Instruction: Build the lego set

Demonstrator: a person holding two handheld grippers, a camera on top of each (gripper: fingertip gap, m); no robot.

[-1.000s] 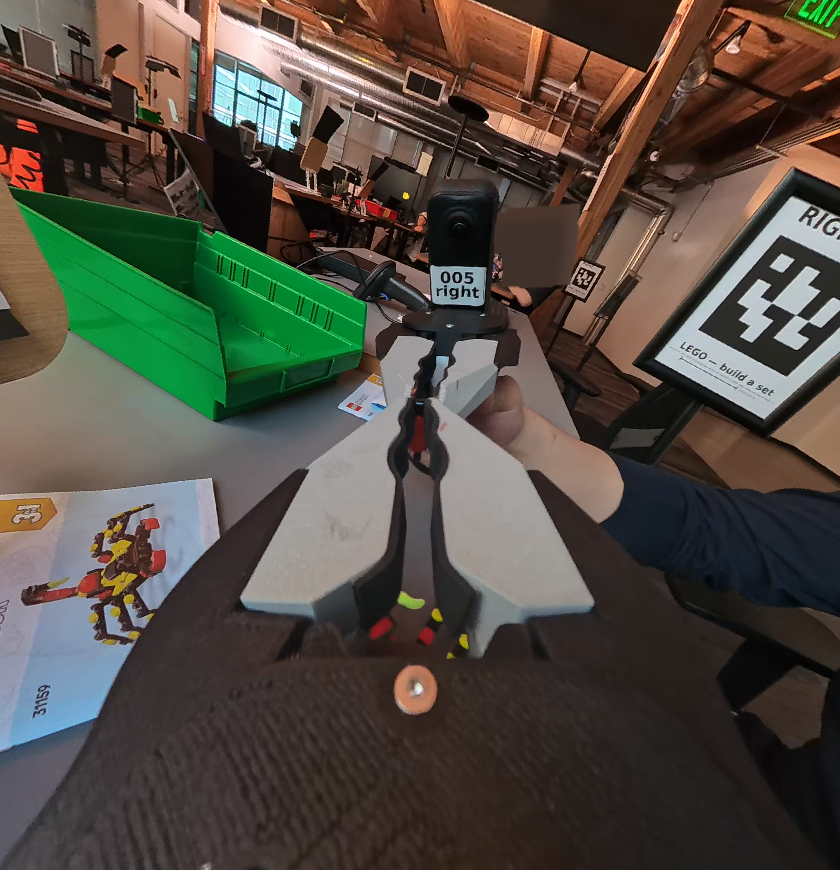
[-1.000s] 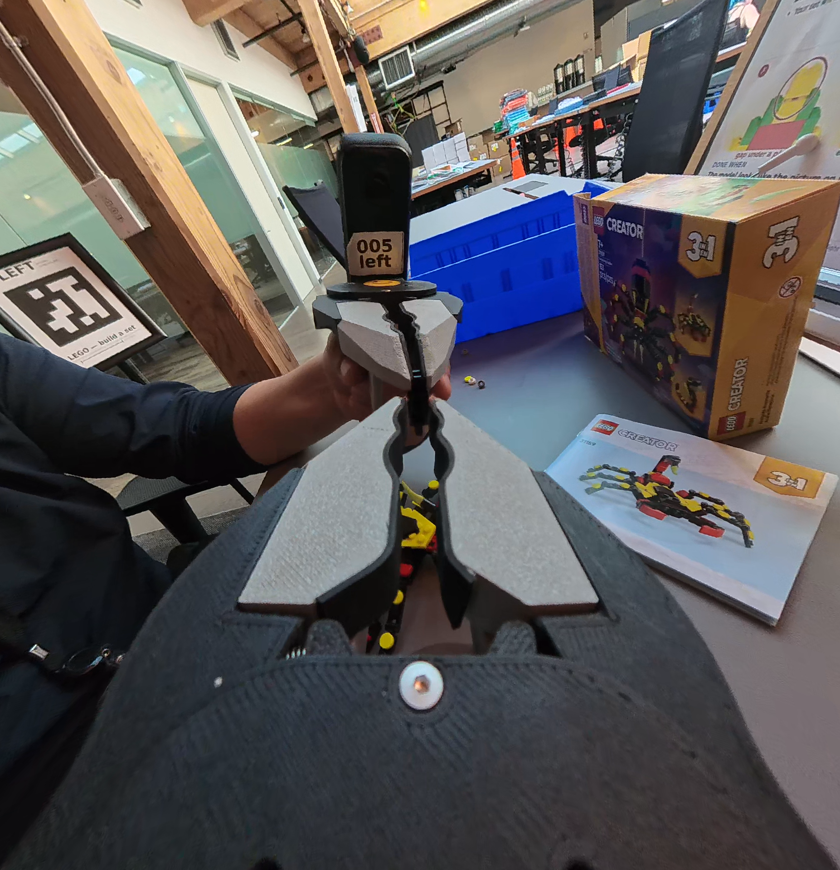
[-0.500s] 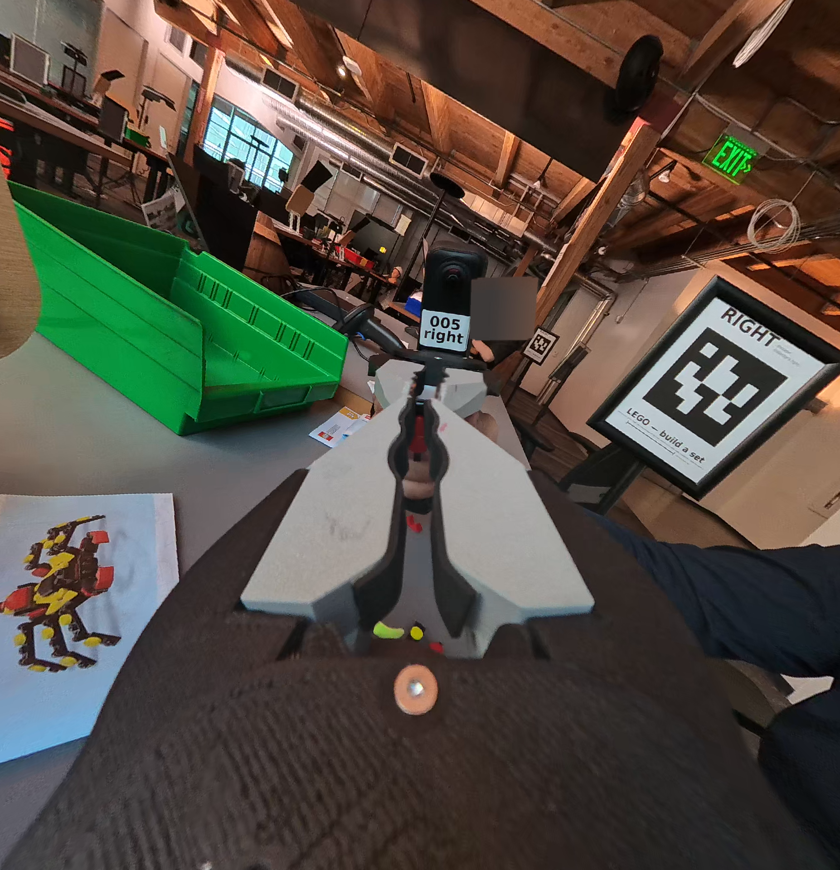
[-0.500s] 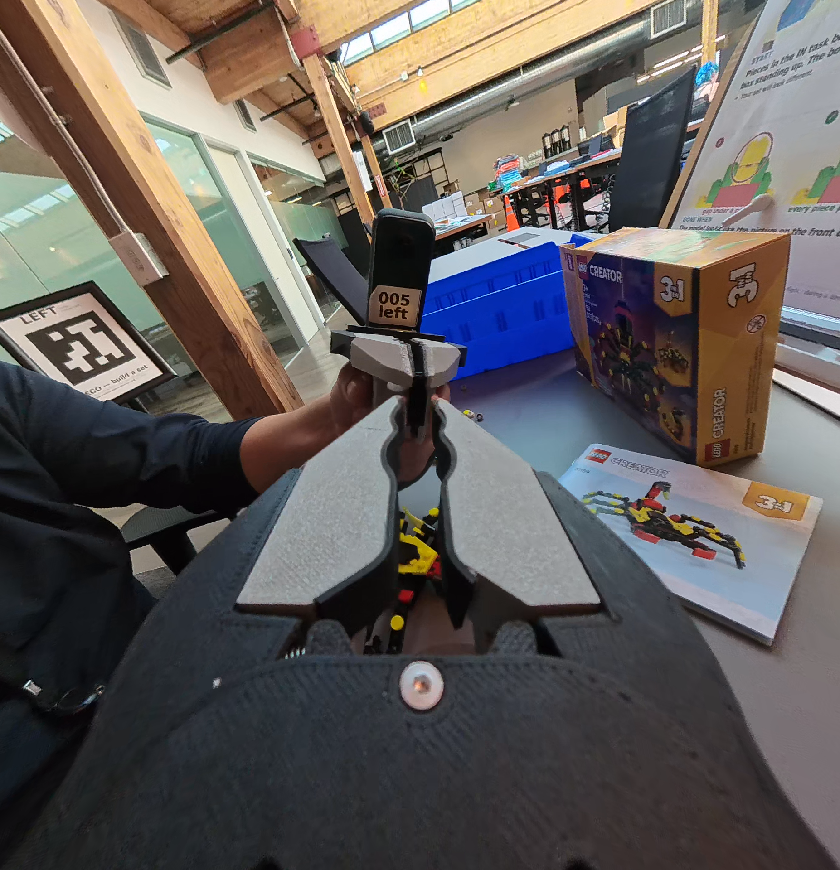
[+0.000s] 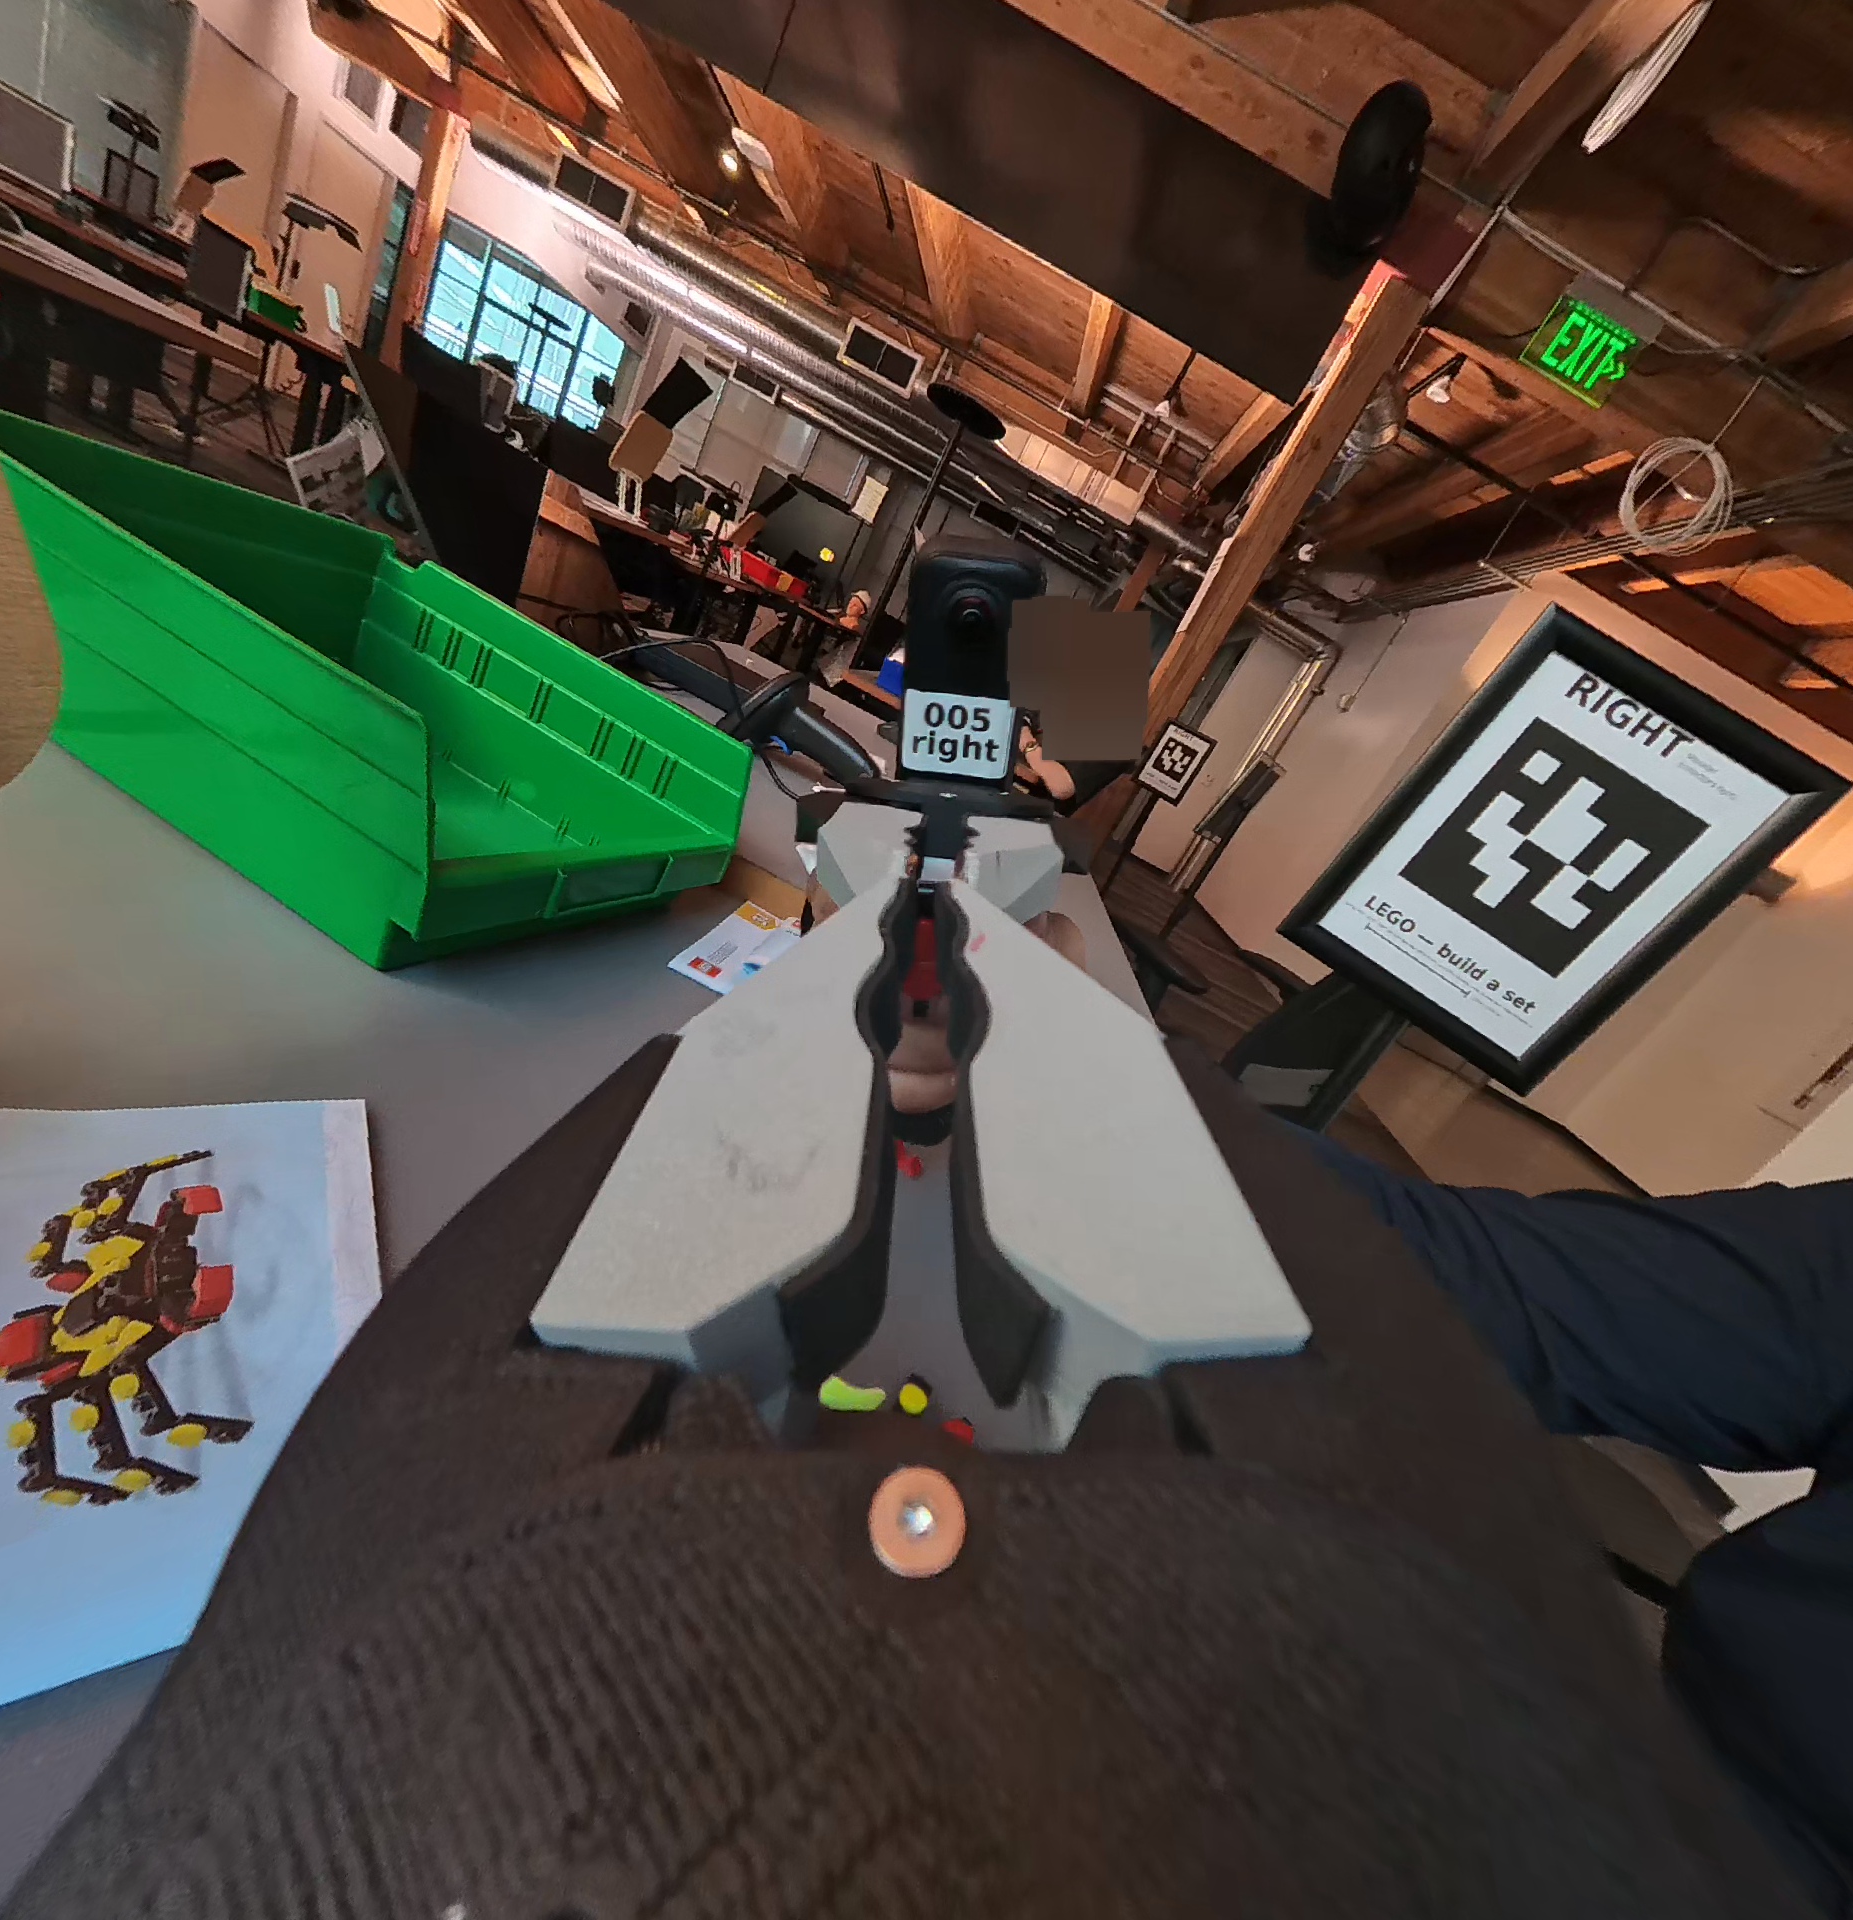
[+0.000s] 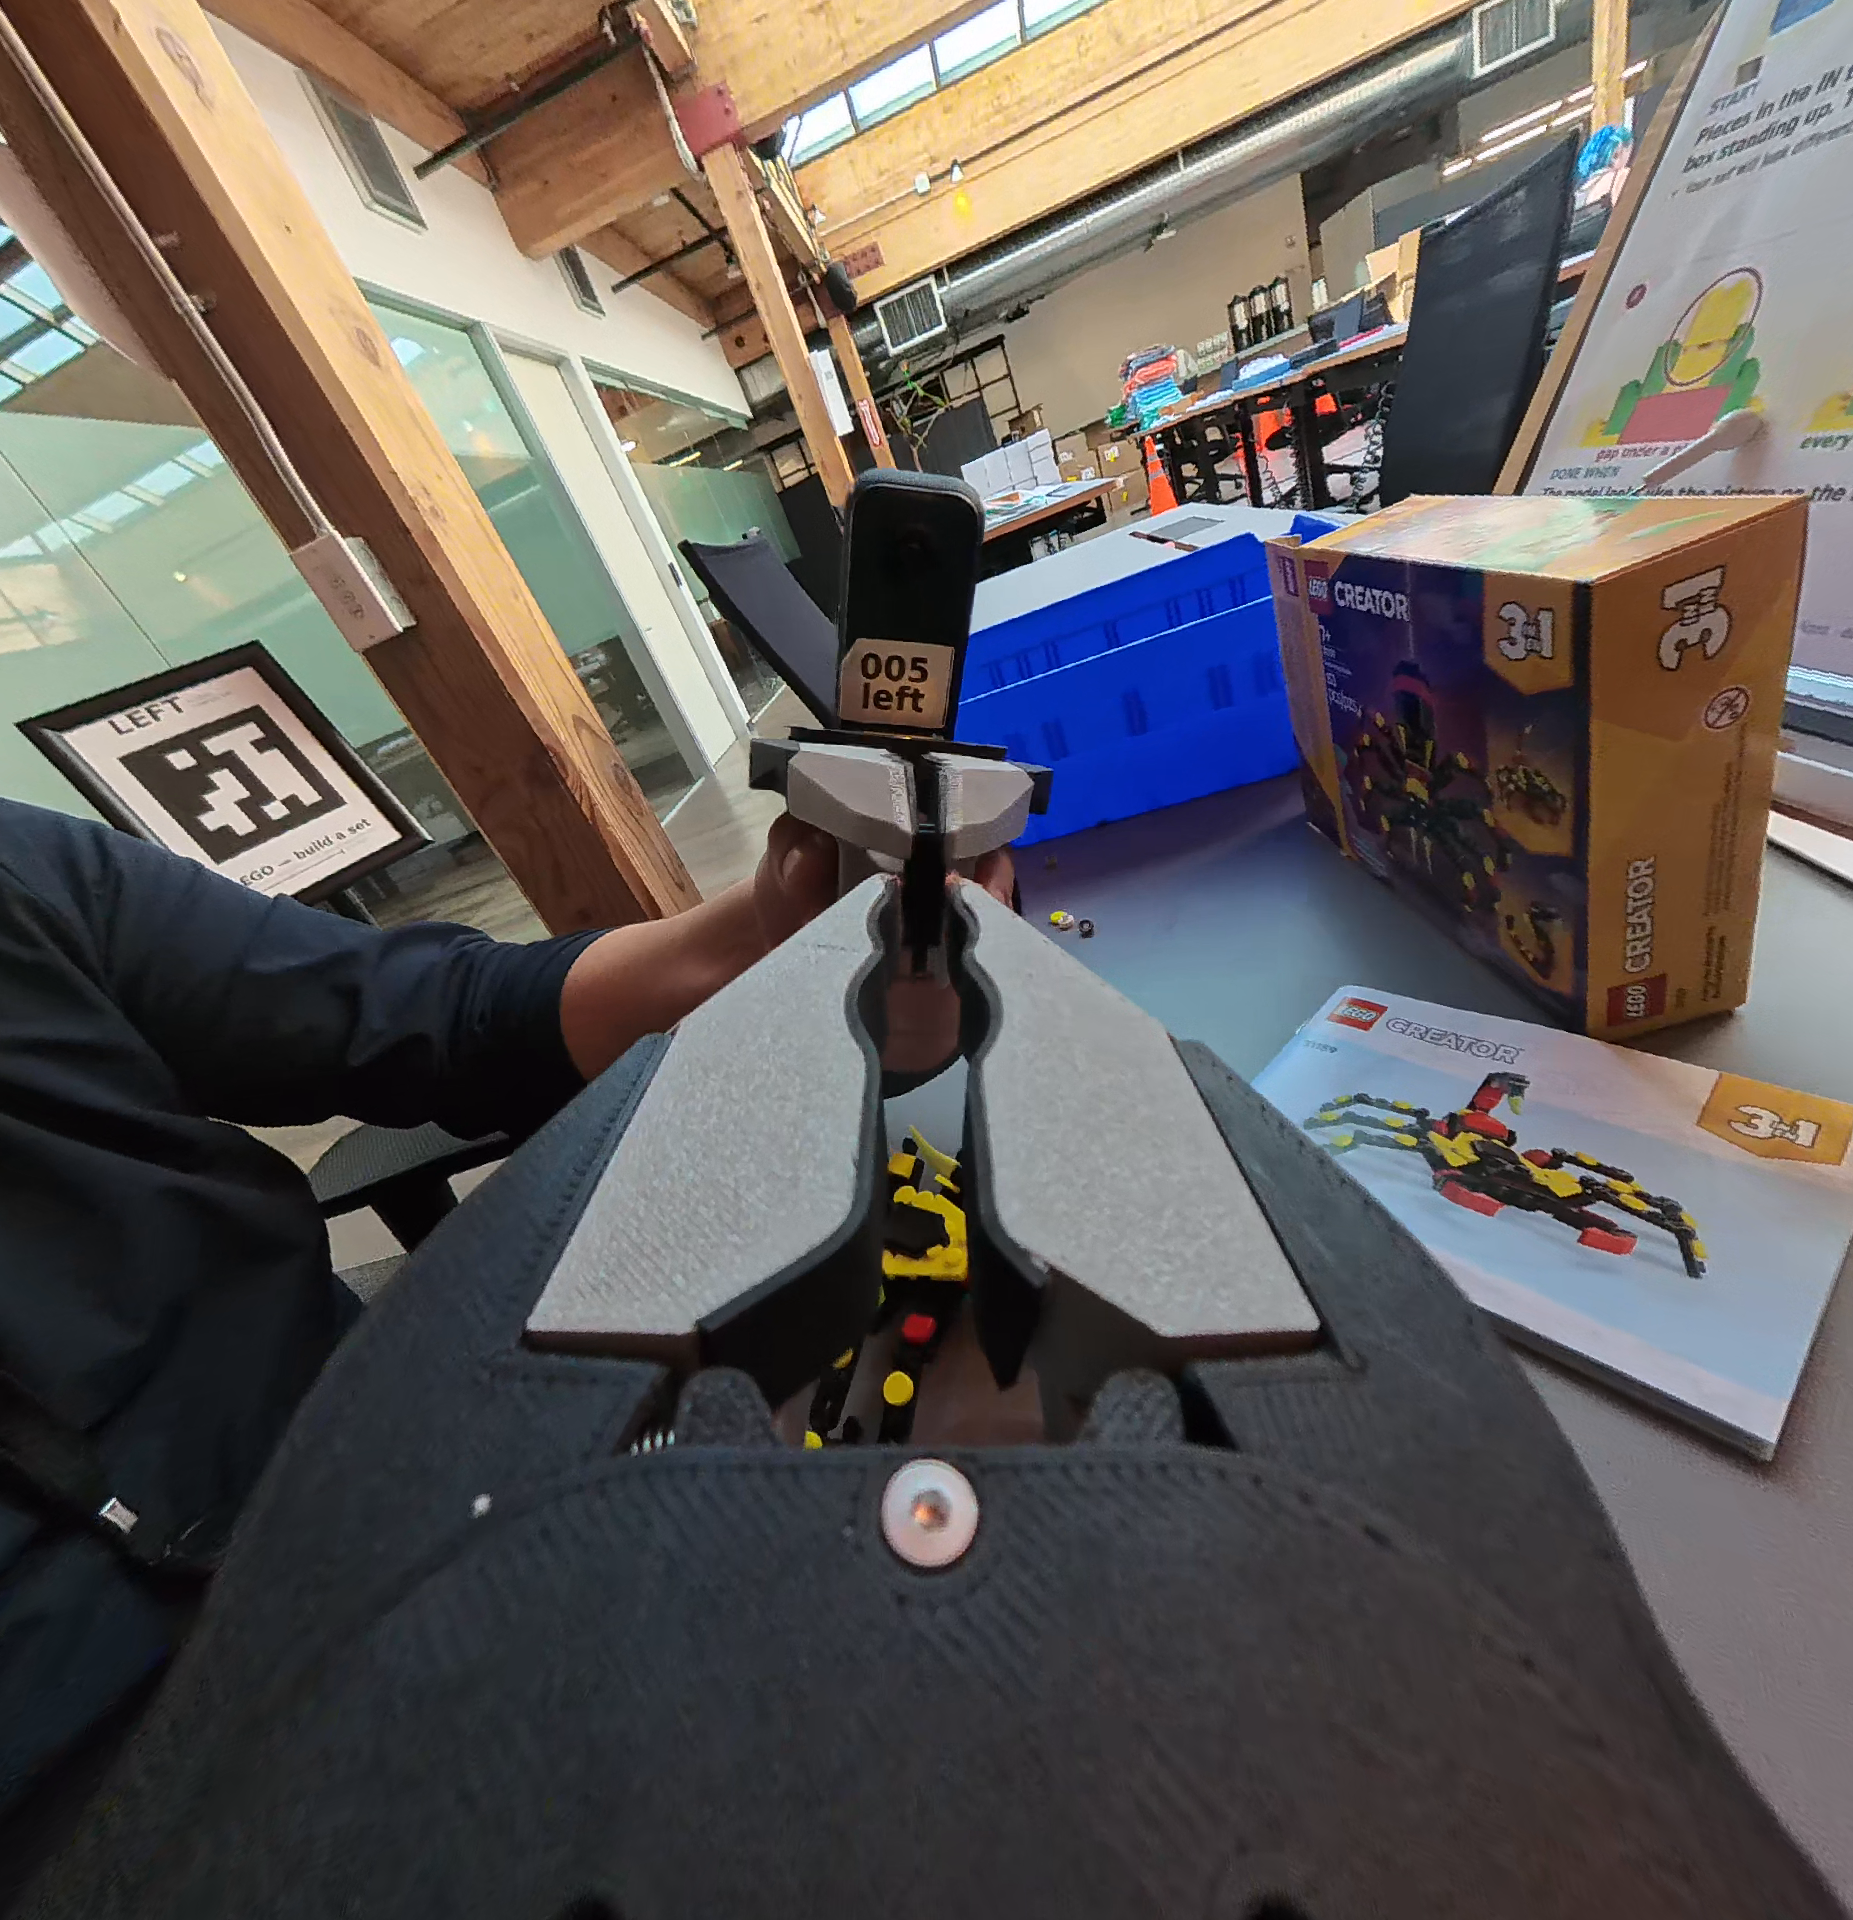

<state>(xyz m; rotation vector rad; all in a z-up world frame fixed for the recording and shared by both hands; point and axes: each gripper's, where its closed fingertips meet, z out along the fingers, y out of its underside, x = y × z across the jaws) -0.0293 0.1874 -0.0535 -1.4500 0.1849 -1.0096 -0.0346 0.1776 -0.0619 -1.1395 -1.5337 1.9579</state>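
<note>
Claws meet tip to tip above the counter (image 5: 226,987). Left claw (image 5: 927,888) is pinched tight and right claw (image 6: 922,904) nearly shut, both on a slim red-and-black brick piece (image 5: 920,951). We'd favour straight alignment and an even squeeze.

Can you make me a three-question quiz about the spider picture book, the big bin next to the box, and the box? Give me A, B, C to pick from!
1. Where is the booklet?
A. Inside the bin
B. Flat on the table, in front of the box
C. On top of the box

2. What colour is the bin beside the box?
A. Red
B. Yellow
C. Blue

3. How is the box?
A. Standing upright
B. Squashed flat
C. Torn to pieces

Answers:
1 B: the booklet lies on the grey table before the box.
2 C: the bin is bright blue.
3 A: the box stands whole on its base.
</note>
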